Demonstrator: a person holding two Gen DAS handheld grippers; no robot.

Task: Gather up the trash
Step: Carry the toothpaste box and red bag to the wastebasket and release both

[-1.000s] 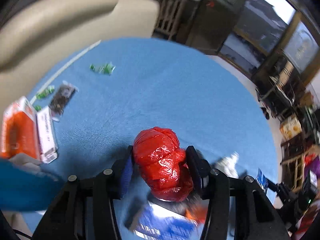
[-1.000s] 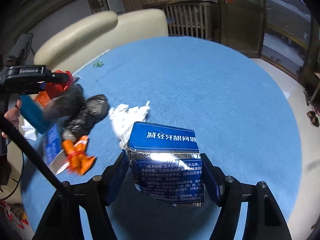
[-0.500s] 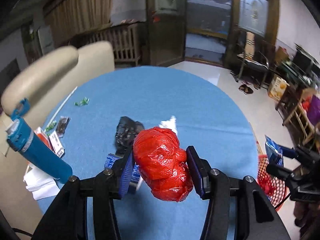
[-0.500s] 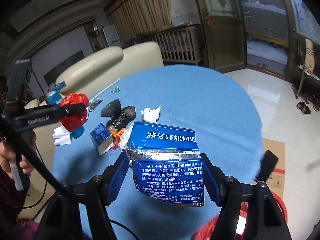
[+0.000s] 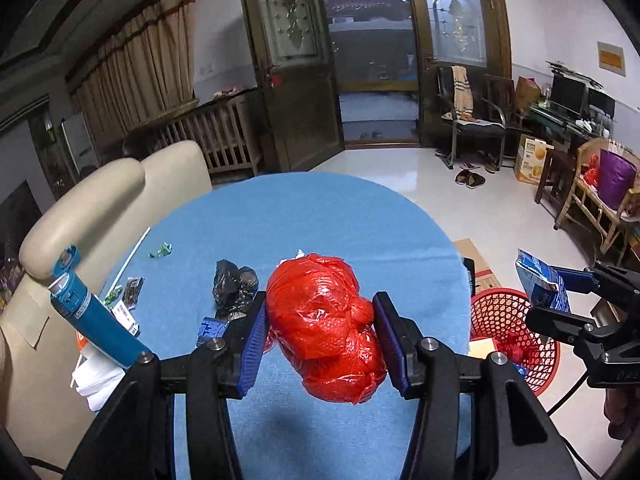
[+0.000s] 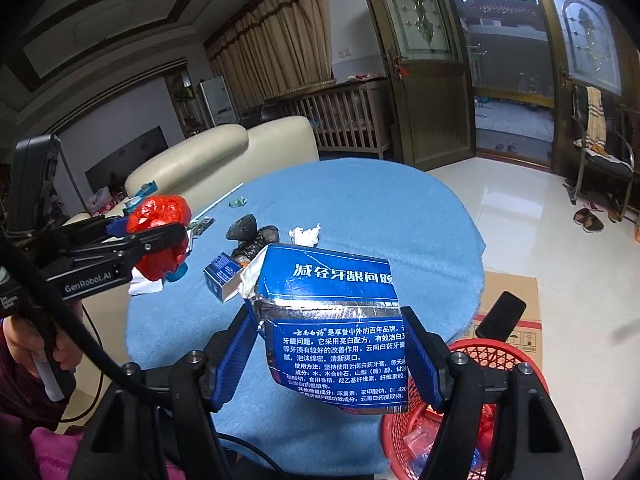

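My left gripper (image 5: 320,332) is shut on a crumpled red plastic bag (image 5: 326,328), held in the air above the round blue table (image 5: 320,216). My right gripper (image 6: 332,344) is shut on a torn blue toothpaste box (image 6: 336,320), raised beside the table's edge just above a red mesh waste basket (image 6: 496,356). In the left wrist view that basket (image 5: 508,320) stands on the floor to the right, with the right gripper (image 5: 560,284) and its blue box (image 5: 538,280) over it. The left gripper (image 6: 160,236) with the red bag (image 6: 160,216) shows at the left of the right wrist view.
On the table lie a black plastic bag (image 5: 234,286), a white tissue (image 6: 305,235), a small blue box (image 6: 222,274), a blue bottle (image 5: 94,316), green wrappers (image 5: 160,250) and a white straw (image 5: 134,256). A cream sofa (image 5: 100,200) borders the table's left. A cardboard sheet (image 6: 516,300) lies under the basket.
Both grippers have risen and pulled back from the tabletop with their loads. The basket has come into view, and the right gripper with its box now hangs over it.
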